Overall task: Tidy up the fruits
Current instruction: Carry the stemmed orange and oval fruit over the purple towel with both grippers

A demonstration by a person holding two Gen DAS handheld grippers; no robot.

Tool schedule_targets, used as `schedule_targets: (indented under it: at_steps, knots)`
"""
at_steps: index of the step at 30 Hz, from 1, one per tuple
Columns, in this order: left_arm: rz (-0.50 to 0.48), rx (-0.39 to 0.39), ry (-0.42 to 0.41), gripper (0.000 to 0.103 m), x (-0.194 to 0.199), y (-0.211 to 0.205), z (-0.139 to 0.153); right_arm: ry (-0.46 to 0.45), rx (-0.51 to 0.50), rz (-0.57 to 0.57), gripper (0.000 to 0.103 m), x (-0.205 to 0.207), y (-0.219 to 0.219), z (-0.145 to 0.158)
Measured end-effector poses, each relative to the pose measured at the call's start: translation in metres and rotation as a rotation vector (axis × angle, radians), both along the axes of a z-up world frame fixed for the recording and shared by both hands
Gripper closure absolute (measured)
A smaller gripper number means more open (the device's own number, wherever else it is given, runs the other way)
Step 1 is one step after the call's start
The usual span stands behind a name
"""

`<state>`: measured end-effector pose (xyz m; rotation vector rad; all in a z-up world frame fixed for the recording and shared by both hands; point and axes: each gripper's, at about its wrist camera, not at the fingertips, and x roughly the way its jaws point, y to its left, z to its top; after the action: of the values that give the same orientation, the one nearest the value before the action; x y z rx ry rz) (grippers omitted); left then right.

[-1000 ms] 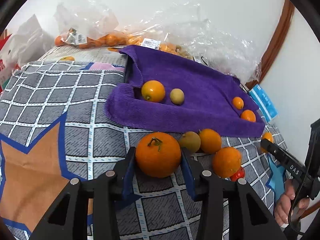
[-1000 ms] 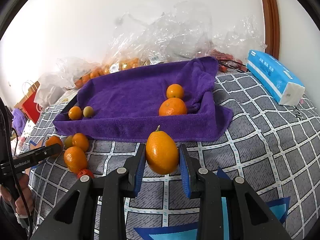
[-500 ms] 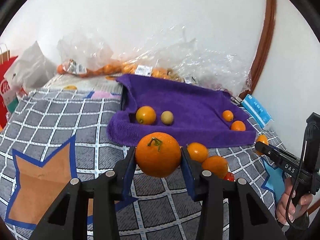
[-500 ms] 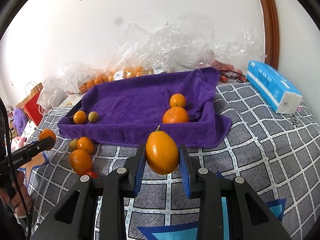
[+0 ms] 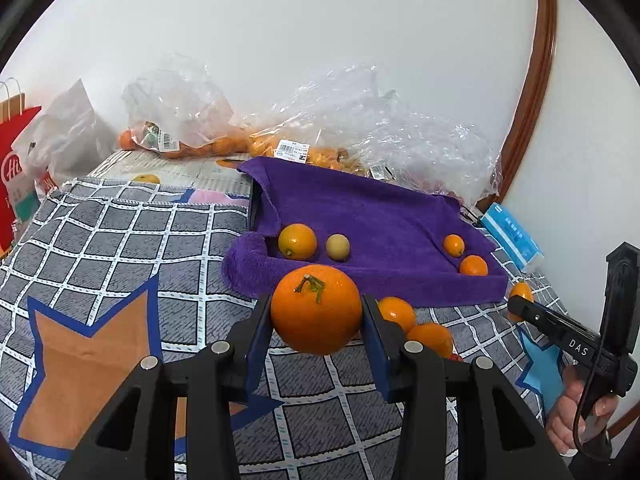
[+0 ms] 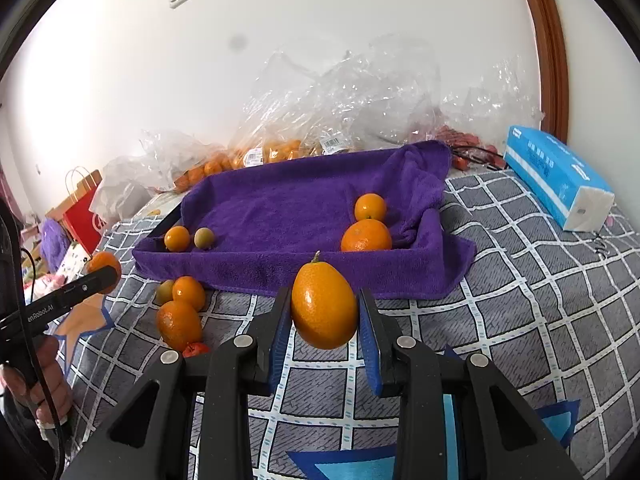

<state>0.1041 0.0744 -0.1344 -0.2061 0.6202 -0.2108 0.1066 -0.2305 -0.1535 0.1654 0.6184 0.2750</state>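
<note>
My left gripper is shut on a round orange with a green stalk, held above the checked cloth in front of the purple towel-lined tray. My right gripper is shut on an oval orange fruit, also lifted before the tray. In the tray lie an orange and a yellowish small fruit at its left, and two oranges at its right. Loose oranges and a greenish fruit lie on the cloth between the grippers.
Clear plastic bags of small oranges pile up along the wall behind the tray. A blue tissue pack lies to the right of the tray. A red paper bag stands at the far left. A small red fruit sits by the loose oranges.
My left gripper has risen with the round orange and tipped up, so the tray sits lower and more wall shows. The right gripper has stayed almost still with its fruit.
</note>
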Motion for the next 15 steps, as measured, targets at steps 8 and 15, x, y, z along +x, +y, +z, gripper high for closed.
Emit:
schedule_targets:
  at_steps: [8,15]
  knots:
    - [0.013,0.004,-0.014,0.062,-0.0023,0.0011,0.0009,-0.020,0.000,0.001,0.071,-0.0034,0.0019,0.0022]
    - [0.038,-0.003,-0.014,0.062,-0.0012,0.0052,0.0003,-0.028,0.033,-0.005,0.071,-0.0064,-0.0016,0.0058]
